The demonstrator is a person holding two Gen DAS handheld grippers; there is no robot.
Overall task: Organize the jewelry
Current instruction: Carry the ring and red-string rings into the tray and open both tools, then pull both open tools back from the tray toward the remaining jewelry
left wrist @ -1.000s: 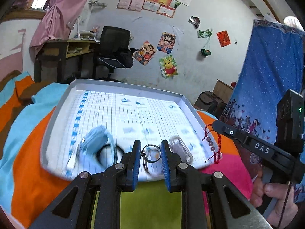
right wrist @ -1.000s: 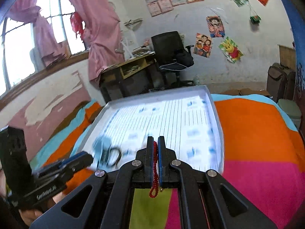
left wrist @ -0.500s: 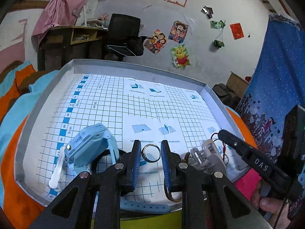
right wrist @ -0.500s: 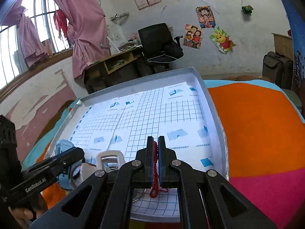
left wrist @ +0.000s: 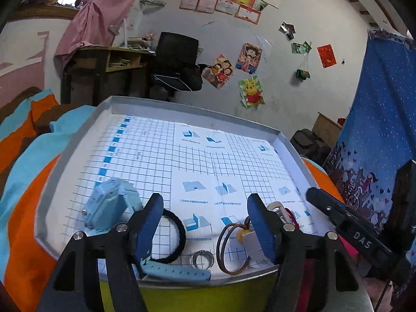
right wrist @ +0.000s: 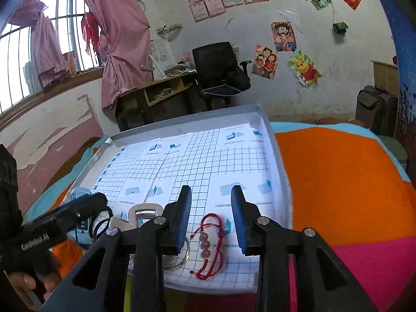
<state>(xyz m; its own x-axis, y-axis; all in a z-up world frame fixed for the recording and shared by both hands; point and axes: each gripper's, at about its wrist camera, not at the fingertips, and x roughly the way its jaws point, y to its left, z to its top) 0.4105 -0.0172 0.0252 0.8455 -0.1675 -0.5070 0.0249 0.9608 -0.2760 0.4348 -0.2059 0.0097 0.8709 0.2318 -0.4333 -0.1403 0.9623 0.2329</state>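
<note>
Both claws are opening: red bracelet (right wrist: 209, 247) lies loose between right claw (right wrist: 211, 215).

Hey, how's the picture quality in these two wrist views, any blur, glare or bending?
Left wrist: sharp near the silver ring, fisheye bows the tray rim, corners vignetted black. Right wrist: the window is blown out white, the red bead bracelet is crisp, the tray's far end glares slightly.
</note>
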